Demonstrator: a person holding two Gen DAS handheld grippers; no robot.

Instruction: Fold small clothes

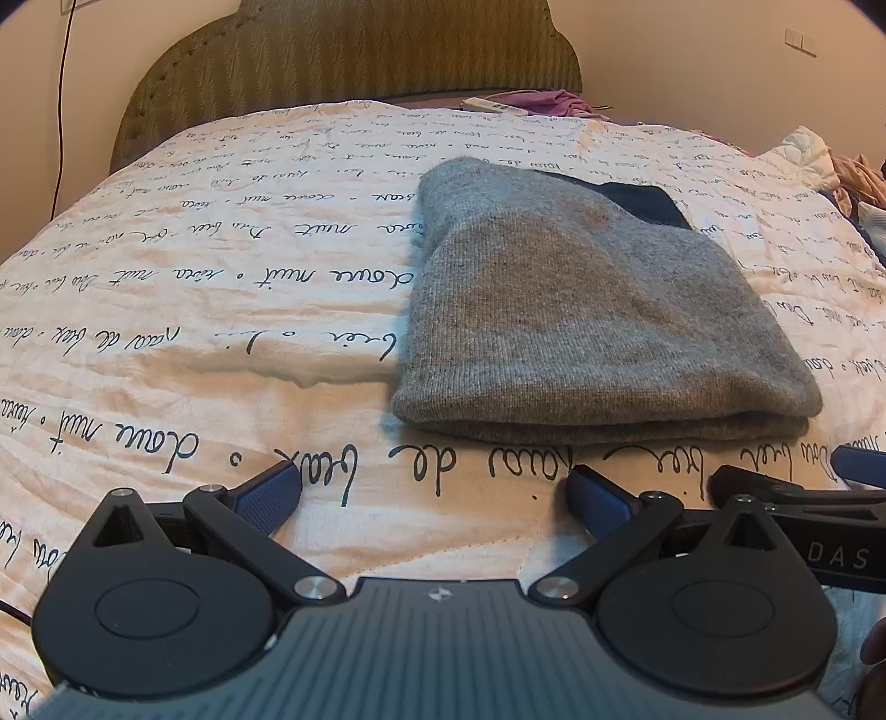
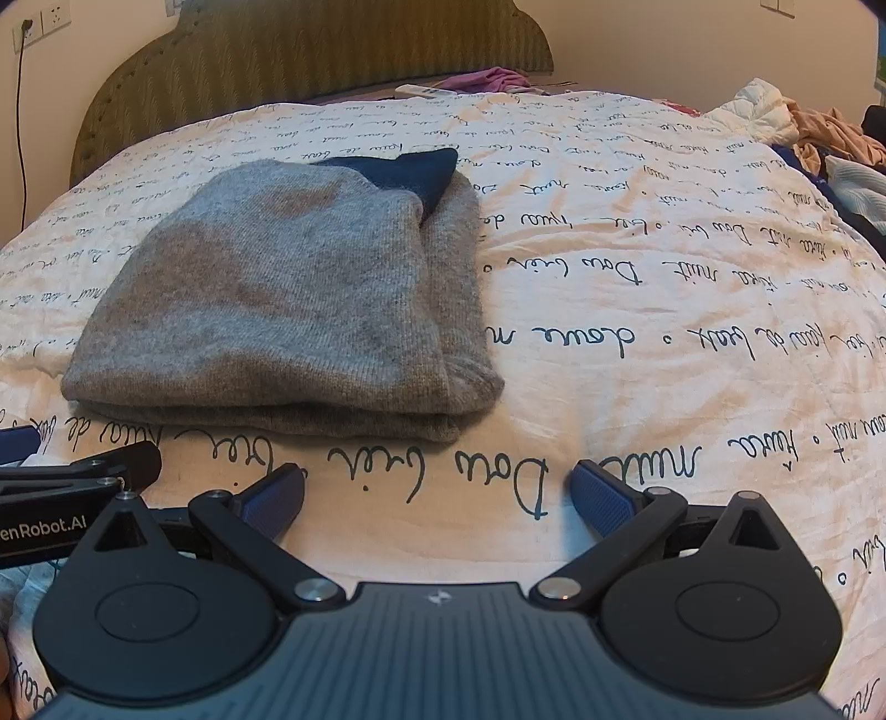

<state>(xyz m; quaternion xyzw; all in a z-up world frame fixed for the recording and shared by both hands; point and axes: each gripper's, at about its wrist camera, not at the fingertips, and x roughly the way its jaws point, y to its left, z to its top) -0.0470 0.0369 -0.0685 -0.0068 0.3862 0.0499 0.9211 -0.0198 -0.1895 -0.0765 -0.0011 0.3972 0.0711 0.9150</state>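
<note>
Nearest the cameras, the left hand-held gripper and the right hand-held gripper hover low over the bed, each with its blue-padded fingers spread wide and grasping nothing. They sit side by side; the right unit's tip shows at the right edge of the left wrist view. Both stand just short of the near edge of the folded grey knit garment, apart from it.

The garment lies on the script-printed quilt, folded into a compact stack with its thick folded edge towards the grippers. A dark navy piece protrudes at its far end; whether it is lining or a separate item cannot be told.

Judged risks:
- The layers are loose knit. A pinch taking only the top layer would peel the stack open.
- The quilt is soft and rumpled. Fingers driven low under the edge could snag it and lift it with the garment.
- An uneven lift by the two grippers would skew the fold.
- The navy piece could slide out if the stack is tilted.

Farther off, a white remote control and purple cloth lie by the padded headboard. A heap of other clothes occupies the far right of the bed, well apart from the work.
</note>
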